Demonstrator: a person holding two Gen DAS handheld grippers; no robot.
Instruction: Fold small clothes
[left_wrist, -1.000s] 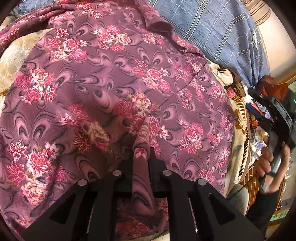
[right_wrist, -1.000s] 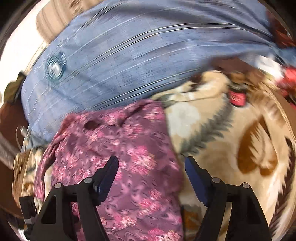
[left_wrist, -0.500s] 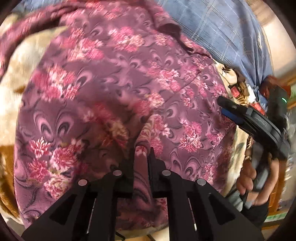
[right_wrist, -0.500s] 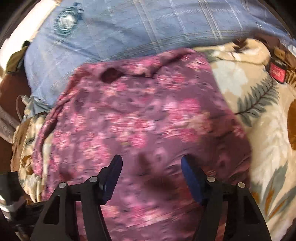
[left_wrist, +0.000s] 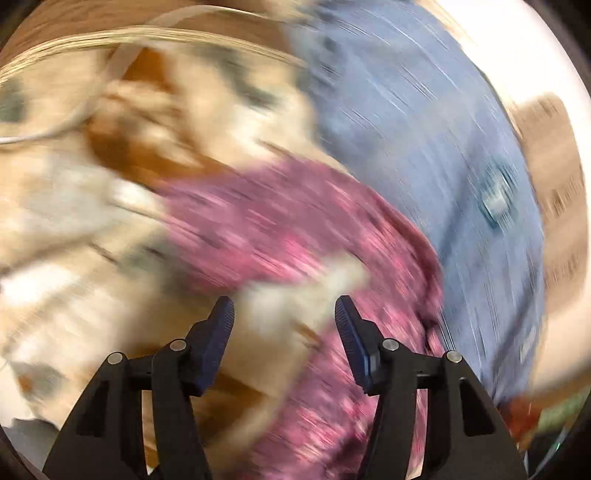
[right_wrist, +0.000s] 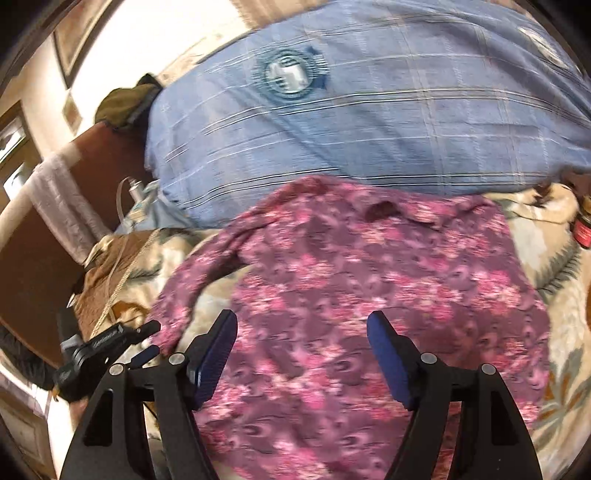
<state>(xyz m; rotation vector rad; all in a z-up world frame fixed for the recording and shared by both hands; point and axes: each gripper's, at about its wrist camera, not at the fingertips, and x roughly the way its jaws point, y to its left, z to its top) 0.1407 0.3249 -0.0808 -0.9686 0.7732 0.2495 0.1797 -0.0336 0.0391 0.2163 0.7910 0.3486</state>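
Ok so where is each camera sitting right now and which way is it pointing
Left wrist: sits on the left gripper, looking along its open fingers at the blurred floral garment, the beige blanket and the blue pillow; only its own fingers show.
Right wrist: sits on the right gripper, open, looking down at the garment with the pillow behind; the left gripper shows at lower left.
Shared: garment, pillow and blanket.

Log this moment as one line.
left gripper open, empty | right gripper open over floral garment | garment flat on blanket
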